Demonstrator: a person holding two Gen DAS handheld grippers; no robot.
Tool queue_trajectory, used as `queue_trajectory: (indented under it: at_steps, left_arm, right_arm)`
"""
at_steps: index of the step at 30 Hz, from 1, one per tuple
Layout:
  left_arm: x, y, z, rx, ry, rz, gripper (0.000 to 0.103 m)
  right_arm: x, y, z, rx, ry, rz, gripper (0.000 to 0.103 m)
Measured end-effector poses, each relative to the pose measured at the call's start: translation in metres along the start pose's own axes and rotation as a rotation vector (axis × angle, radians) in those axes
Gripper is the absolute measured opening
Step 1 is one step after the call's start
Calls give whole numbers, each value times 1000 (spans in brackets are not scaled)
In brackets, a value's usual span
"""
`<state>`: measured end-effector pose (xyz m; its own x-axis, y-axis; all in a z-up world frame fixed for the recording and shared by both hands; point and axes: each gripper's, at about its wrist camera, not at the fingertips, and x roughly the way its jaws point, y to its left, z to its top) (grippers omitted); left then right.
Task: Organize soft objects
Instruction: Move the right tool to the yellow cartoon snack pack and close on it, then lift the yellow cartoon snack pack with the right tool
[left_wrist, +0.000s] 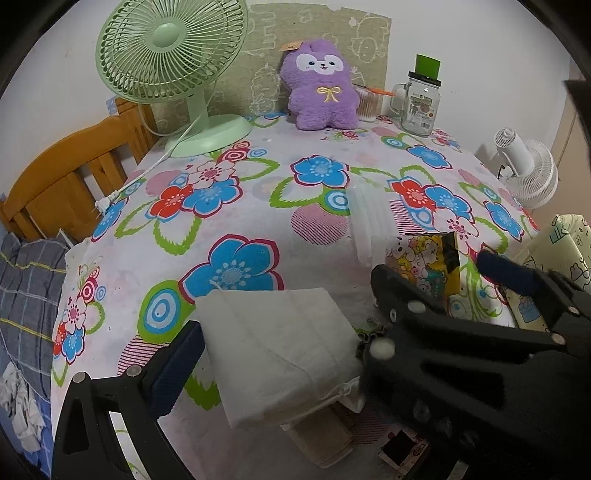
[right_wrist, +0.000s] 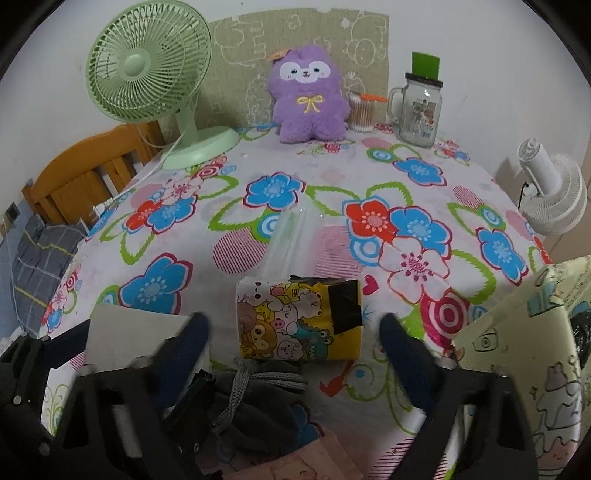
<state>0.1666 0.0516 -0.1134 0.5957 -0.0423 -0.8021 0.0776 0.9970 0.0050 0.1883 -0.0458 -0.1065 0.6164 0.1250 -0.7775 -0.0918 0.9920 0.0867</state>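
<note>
My left gripper (left_wrist: 280, 343) is shut on a white drawstring cloth bag (left_wrist: 280, 347), held just above the flowered tablecloth (left_wrist: 236, 229). Its left pad (left_wrist: 184, 354) presses the bag's edge; the right finger is hidden behind the bag and the other gripper. My right gripper (right_wrist: 293, 328) is open, its blue pads (right_wrist: 195, 336) apart from a yellow cartoon-print tissue pack (right_wrist: 299, 321) lying between them. The left wrist view shows that gripper (left_wrist: 432, 269) around the pack (left_wrist: 424, 266). A grey corded pouch (right_wrist: 258, 387) lies under the right gripper. A purple plush (right_wrist: 308, 107) sits at the back.
A clear plastic bag (right_wrist: 291, 236) lies mid-table. A green fan (right_wrist: 147, 74), a cotton-swab cup (right_wrist: 362, 110) and a glass jar mug (right_wrist: 417, 110) line the back. A white fan (right_wrist: 554, 199) and a cream printed box (right_wrist: 535, 350) stand right; a wooden headboard (left_wrist: 66, 177) is left.
</note>
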Motion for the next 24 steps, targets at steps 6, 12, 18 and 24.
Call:
queue_trajectory:
  at_steps: [6,12,18,24]
  left_arm:
    - [2,0,0,-2,5,-2,103]
    - [0,-1,0,3,6,12,103]
    - [-5,-8,0,25,1,33,102]
    - [-11,-18,0,52,-13,24,102]
  right_arm:
    - [10,-2,-1,17,32,5,69]
    - [8,-3,-1,8,40,24,47]
    - [2,-8,-2,14,38,33,44]
    - [-8,-16,-4,16,24,24,38]
